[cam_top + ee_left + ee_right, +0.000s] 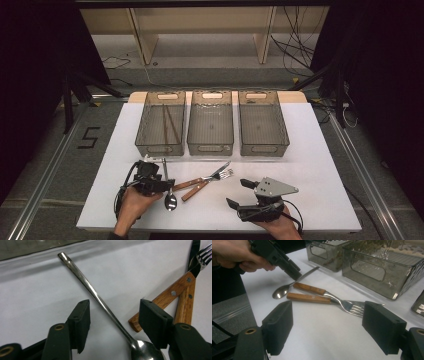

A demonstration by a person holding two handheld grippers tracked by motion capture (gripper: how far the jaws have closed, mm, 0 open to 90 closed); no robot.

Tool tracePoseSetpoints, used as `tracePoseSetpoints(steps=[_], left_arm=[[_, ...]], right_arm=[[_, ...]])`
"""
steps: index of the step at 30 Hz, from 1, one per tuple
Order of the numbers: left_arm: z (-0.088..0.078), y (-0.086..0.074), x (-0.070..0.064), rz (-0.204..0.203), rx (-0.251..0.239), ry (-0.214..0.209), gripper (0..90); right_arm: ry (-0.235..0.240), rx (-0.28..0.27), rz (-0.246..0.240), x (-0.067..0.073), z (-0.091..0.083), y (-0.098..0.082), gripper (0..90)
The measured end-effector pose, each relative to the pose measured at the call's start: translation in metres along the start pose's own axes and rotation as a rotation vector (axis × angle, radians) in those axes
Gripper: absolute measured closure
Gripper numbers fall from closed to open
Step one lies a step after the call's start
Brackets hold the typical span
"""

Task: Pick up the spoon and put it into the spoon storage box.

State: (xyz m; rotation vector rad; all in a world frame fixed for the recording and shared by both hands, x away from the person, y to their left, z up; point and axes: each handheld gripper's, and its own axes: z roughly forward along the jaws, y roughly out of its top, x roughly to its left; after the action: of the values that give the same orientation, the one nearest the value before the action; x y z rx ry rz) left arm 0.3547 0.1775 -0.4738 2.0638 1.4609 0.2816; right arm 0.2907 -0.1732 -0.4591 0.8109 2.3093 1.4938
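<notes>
Near the table's front edge, the left gripper [113,315] straddles the spoon [100,301] handle with jaws not yet touching it, the right gripper [240,192] waits open, and only chopsticks [169,122] are binned, fork [222,174] and knife [196,191] remaining.

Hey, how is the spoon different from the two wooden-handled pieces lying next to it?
The spoon is bare metal from end to end, while the fork and the knife have riveted wooden handles. The spoon has a thin handle; theirs are thicker and flat. The spoon lies alone between the jaws of the left tool, pads not touching it, whereas the fork and knife cross each other beside it. All three lie flat on the white table.
</notes>
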Motion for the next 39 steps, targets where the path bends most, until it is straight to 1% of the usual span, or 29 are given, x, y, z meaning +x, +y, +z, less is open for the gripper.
tracePoseSetpoints(steps=[3, 9, 14, 20, 23, 24, 27, 34, 37, 39], left_arm=[[0.0004, -0.0004, -0.0006, 0.009, 0.005, 0.008, 46.6], [0.0016, -0.0006, -0.002, 0.017, 0.01, 0.007, 50.1], [0.0015, -0.0007, -0.0026, 0.02, 0.012, 0.025, 52.1], [0.0038, 0.0005, -0.002, 0.021, 0.023, 0.035, 55.2], [0.0046, 0.0019, -0.0027, 0.033, 0.03, 0.045, 55.7], [0.0053, 0.0021, -0.0028, 0.029, 0.029, 0.045, 56.0], [0.0081, 0.0019, -0.0034, 0.042, 0.048, 0.059, 58.6], [0.0095, 0.0023, -0.0071, 0.079, 0.052, 0.104, 63.6], [0.0096, 0.002, -0.0063, 0.076, 0.047, 0.109, 67.7], [0.0092, 0.002, -0.0055, 0.078, 0.049, 0.107, 68.7]], right_arm=[[-0.001, 0.001, -0.001, 0.0001, -0.0001, 0.0, 25.5], [-0.001, 0.003, -0.004, 0.0003, -0.0002, -0.0001, 25.5], [-0.001, 0.003, -0.004, 0.0003, -0.0002, -0.0001, 25.5], [0.0, 0.006, -0.004, 0.0007, 0.0004, -0.0001, 25.5], [0.0, 0.007, -0.003, 0.0012, 0.0009, -0.0002, 25.6], [0.001, 0.007, -0.004, 0.0013, 0.001, -0.0002, 25.5], [0.0, 0.007, -0.006, 0.0017, 0.0012, -0.0001, 25.6], [0.0, 0.007, -0.008, 0.002, 0.0015, 0.0, 25.6], [0.0, 0.007, -0.009, 0.002, 0.0013, 0.0001, 25.7], [0.0, 0.006, -0.009, 0.0018, 0.0012, 0.0001, 25.7]])
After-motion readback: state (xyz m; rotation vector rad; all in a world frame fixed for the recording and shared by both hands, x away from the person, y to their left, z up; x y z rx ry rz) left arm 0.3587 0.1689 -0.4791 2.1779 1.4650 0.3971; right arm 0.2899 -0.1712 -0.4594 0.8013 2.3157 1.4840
